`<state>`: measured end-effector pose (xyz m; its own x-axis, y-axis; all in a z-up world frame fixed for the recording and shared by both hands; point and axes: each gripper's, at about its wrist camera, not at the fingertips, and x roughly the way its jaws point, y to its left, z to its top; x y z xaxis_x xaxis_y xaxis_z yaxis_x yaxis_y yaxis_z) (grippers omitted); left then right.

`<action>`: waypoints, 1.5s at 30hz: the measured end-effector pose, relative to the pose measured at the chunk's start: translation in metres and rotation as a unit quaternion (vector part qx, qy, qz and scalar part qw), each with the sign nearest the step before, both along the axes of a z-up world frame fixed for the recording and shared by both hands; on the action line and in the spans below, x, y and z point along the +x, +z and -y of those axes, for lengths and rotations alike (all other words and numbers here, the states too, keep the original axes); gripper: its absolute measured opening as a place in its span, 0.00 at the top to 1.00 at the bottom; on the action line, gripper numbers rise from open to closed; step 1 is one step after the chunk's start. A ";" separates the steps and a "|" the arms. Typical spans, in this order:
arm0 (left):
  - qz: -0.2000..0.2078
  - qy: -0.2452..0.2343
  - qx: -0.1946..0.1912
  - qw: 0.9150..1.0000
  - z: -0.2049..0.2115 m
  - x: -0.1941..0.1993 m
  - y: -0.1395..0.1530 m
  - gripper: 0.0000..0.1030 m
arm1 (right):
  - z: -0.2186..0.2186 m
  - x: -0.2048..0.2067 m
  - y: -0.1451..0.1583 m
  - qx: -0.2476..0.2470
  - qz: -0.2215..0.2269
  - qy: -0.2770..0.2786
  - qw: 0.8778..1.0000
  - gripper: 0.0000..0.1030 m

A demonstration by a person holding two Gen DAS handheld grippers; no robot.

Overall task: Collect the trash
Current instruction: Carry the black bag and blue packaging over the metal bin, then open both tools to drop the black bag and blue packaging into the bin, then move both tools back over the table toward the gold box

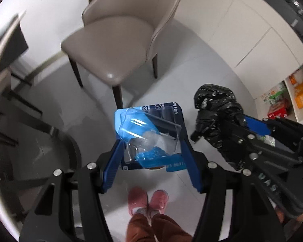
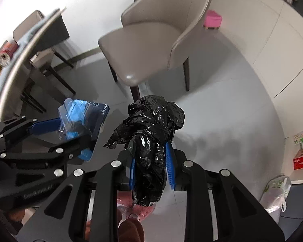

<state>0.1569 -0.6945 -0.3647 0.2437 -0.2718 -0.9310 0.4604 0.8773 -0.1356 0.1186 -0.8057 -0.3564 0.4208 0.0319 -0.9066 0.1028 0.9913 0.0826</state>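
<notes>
Slippers, pink, on the grey tiled floor at bottom | left gripper clamped on a blue blister pack, held above the floor | right gripper closed on a crumpled black trash bag, just beside the pack | beige chair beyond both.
</notes>
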 end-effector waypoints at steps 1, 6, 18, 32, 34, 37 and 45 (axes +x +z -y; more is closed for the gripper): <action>0.000 0.005 0.004 1.000 0.001 0.002 -0.008 0.42 | -0.001 0.005 -0.014 0.001 -0.006 0.006 1.000 0.77; -0.002 0.012 0.025 1.000 0.006 0.010 -0.029 0.42 | 0.002 0.017 -0.038 0.006 -0.015 0.016 1.000 0.71; -0.011 0.015 0.039 0.999 0.008 0.008 -0.027 0.42 | 0.018 0.017 -0.038 0.012 -0.013 0.016 1.000 0.51; -0.034 -0.038 0.002 0.999 0.035 0.008 -0.030 0.41 | 0.048 -0.016 -0.018 -0.003 -0.015 -0.037 0.999 0.51; -0.036 -0.044 0.001 0.998 0.039 0.007 -0.030 0.41 | 0.052 -0.020 -0.015 -0.005 -0.014 -0.046 0.999 0.51; -0.037 -0.050 0.003 0.998 0.044 0.003 -0.028 0.40 | 0.058 -0.029 -0.010 -0.005 -0.014 -0.058 0.998 0.51; -0.022 -0.055 0.003 0.998 0.037 -0.002 0.000 0.40 | 0.053 -0.038 0.011 -0.003 -0.008 -0.062 0.998 0.51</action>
